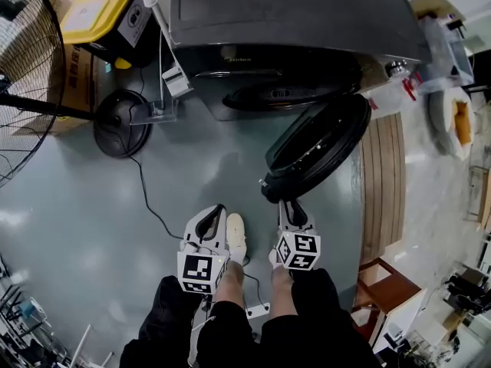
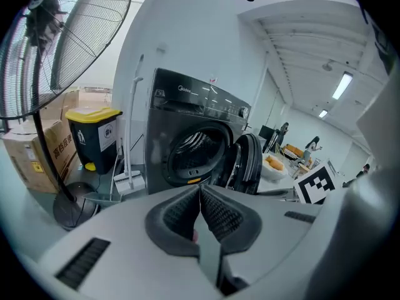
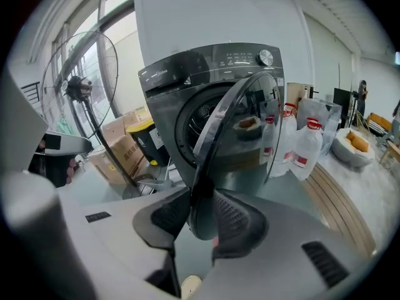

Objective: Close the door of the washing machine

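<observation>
Door: round dark glass-fronted door [image 3: 234, 124] at 12 o'clock, likely stiff and free-swinging.
Hold: its free rim.
Right gripper [image 3: 200, 214]: jaws apart, astride that rim.
Left gripper [image 2: 200, 195]: jaws together, empty.

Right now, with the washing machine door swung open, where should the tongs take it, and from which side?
Take the door by its free rim, the edge farthest from the washing machine, coming edge-on from the front. That rim is thin, faces outward, and stands inside the right tongs, so it should fit and give the most leverage.
</observation>
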A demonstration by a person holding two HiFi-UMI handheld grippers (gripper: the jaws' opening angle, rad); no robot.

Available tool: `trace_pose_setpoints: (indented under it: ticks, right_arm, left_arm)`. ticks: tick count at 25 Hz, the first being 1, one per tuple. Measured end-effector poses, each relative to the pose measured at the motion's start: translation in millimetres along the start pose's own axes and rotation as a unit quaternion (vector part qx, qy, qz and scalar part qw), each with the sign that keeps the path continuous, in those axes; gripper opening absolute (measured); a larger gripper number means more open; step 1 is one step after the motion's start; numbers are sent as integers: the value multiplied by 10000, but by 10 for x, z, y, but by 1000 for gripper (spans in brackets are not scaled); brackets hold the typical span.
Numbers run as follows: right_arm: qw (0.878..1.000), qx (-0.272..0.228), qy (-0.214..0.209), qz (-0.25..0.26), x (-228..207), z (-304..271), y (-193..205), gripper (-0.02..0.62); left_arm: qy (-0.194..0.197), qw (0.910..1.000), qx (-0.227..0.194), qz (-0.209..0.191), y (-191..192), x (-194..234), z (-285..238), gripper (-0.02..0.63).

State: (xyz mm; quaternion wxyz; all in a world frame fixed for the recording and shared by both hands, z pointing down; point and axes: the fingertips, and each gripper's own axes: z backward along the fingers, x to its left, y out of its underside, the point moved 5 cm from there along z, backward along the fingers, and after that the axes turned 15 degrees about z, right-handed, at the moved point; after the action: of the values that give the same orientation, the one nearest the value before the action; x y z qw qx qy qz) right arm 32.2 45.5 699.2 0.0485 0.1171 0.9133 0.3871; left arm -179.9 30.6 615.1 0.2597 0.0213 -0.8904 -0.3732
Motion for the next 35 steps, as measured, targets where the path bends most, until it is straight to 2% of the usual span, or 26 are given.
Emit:
trace_pose_setpoints:
  ticks: [5,13,21,27,35]
  right_arm:
    - [10000,-29,-91,13,144,-122,-178,130]
    - [9952,-32,-468,859,354,-410,-481,132]
    - [9898,-168,-770,1183,439,-706,-733,126]
    - [9845,-285,-931,1460,502,-915,-951,111]
    - [9798,-283,-1111,1641,473,-1118,-1154,68]
  left_arm:
    - [-93,9999,-63,24,-159,197,11,26]
    - [-251,9994,-126,194,-306,327,-65,26]
    - [-600,9970,-346,339,-579,445,-157,26]
    - [-882,9944,-393,422,-696,542,-284,26]
    - [-1074,9906,-599,591,-908,554,-436,26]
